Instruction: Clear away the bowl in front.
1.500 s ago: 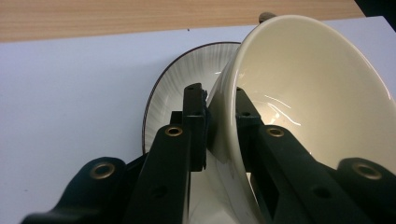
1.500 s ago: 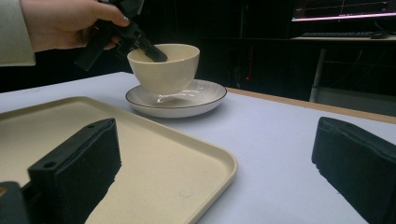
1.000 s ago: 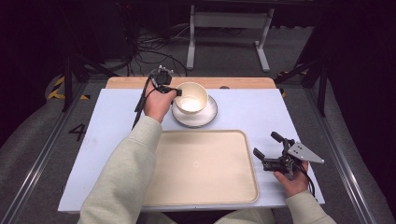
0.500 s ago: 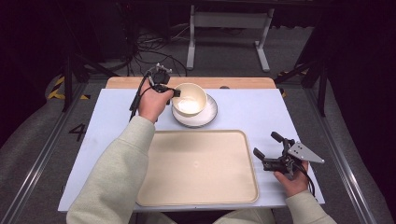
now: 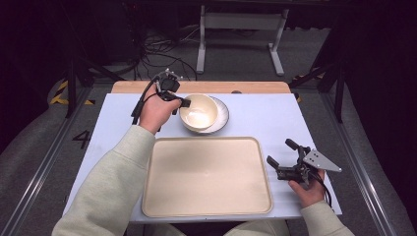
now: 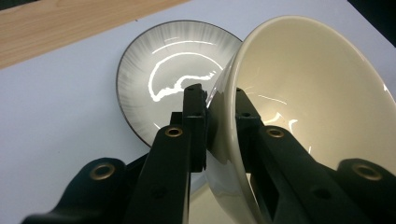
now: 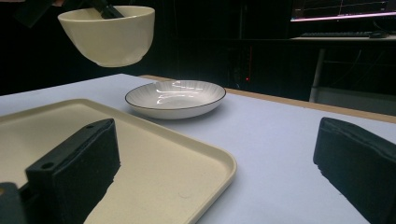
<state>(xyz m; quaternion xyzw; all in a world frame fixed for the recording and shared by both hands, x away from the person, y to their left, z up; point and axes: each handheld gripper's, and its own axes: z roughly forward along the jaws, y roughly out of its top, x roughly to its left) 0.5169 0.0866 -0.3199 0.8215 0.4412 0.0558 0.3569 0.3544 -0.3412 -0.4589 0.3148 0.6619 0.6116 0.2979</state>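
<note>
Pale blue counter (image 5: 275, 123), dark room beyond; left hand-held gripper (image 6: 219, 109) clamped on cream bowl (image 5: 198, 112) rim, held clear above striped plate (image 7: 175, 99) at far centre; right hand-held gripper (image 5: 285, 161) wide open, empty, right of tray (image 5: 206, 177)

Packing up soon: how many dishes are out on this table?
2: a cream bowl held in the air by the left gripper, and a striped plate on the table beyond the tray.
</note>
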